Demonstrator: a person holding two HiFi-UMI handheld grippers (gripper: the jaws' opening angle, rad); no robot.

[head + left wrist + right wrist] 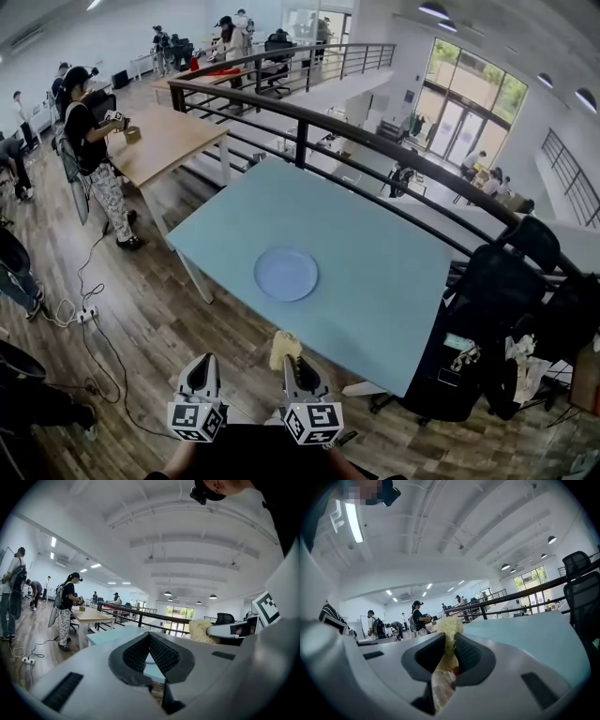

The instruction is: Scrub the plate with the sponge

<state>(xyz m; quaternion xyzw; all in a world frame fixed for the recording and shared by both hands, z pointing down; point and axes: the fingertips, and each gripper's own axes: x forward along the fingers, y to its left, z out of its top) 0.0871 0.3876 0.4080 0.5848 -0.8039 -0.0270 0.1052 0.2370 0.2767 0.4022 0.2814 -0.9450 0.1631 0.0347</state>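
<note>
The right gripper [449,645] has its jaws pressed narrow on the sponge [450,626], a pale yellow, fibrous piece that stands up out of the dark pads. The left gripper [150,638] has its jaws brought together at the tips, and it carries nothing; only a strip of blue surface is seen behind its pads. This left gripper view also gives the sponge from the side, at the right, sitting in the tip of the other gripper.

Neither gripper view shows the plate clearly. The head view does: the plate [286,274], round and pale blue, lies flat on the light blue table [394,272]. Both grippers are on the near side of the plate, outside the table's edge, side by side. The sponge is apart from the plate, not touching it. On the far side of the plate, behind the table, runs a dark railing [375,141].
</note>
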